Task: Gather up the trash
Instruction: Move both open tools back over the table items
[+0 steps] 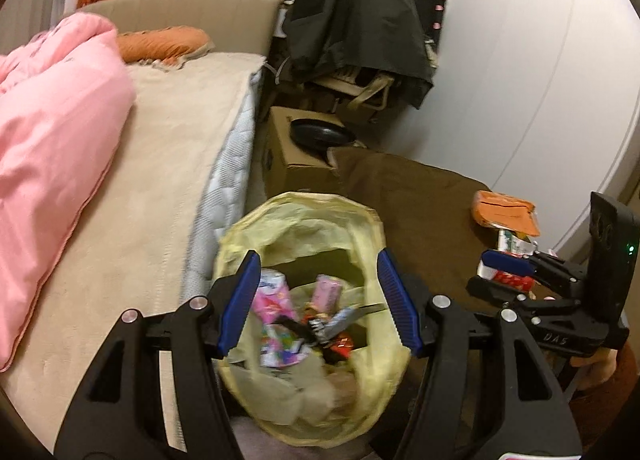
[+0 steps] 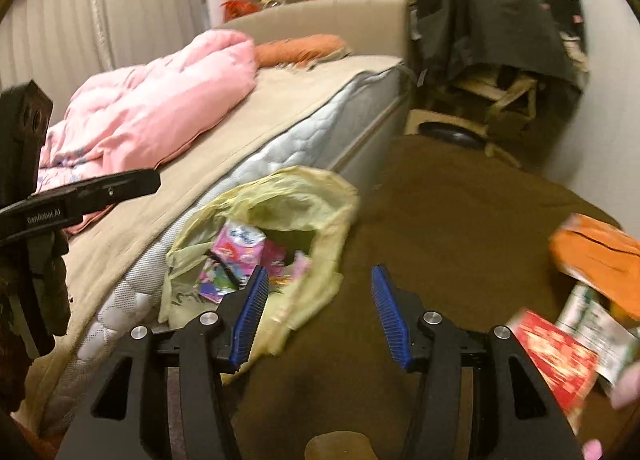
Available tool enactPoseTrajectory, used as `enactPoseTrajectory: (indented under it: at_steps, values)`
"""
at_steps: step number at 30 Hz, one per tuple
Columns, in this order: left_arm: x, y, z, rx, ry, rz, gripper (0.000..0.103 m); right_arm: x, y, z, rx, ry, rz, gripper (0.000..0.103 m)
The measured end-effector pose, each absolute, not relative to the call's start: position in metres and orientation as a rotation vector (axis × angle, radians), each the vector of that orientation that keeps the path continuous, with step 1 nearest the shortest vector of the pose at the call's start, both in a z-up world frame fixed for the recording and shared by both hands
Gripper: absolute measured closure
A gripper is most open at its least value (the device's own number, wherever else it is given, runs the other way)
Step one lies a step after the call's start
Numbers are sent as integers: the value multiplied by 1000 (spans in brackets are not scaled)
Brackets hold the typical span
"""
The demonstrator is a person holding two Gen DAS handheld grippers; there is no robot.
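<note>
A pale yellow trash bag (image 1: 304,220) stands open on the floor beside the bed, with pink cartons (image 1: 272,296) and several wrappers inside. My left gripper (image 1: 316,264) hangs open right above the bag's mouth, with nothing between its blue pads. In the right wrist view the bag (image 2: 280,196) lies left of my right gripper (image 2: 320,272), which is open and empty over the brown rug (image 2: 460,220). An orange packet (image 2: 600,256), a red packet (image 2: 556,360) and a white-green packet (image 2: 600,320) lie on the rug to its right.
A bed with a pink duvet (image 1: 52,132) and a bare mattress edge (image 1: 228,180) fills the left. A cardboard box (image 1: 296,164) carrying a black pan stands behind the bag. A chair draped in dark clothes (image 1: 360,28) stands against the white wall.
</note>
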State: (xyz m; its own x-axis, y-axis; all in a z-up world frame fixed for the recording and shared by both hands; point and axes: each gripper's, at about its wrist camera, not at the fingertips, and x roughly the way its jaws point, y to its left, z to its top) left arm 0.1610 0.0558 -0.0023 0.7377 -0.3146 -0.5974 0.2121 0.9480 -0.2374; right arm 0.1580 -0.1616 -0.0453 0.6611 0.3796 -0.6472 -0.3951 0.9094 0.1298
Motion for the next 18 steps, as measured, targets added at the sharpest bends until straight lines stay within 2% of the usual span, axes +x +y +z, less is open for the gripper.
enactPoseTrajectory:
  at_steps: [2, 14, 16, 18]
  values:
    - [159, 41, 0, -150, 678, -304, 46, 149, -181, -41, 5, 713, 408, 47]
    - [145, -46, 5, -18, 681, -374, 45, 103, -292, -34, 97, 639, 183, 45]
    - [144, -58, 3, -10, 686, -389, 45, 94, -313, -35, 112, 621, 144, 38]
    - [143, -67, 2, -15, 687, -409, 45, 89, -327, -36, 120, 609, 134, 38]
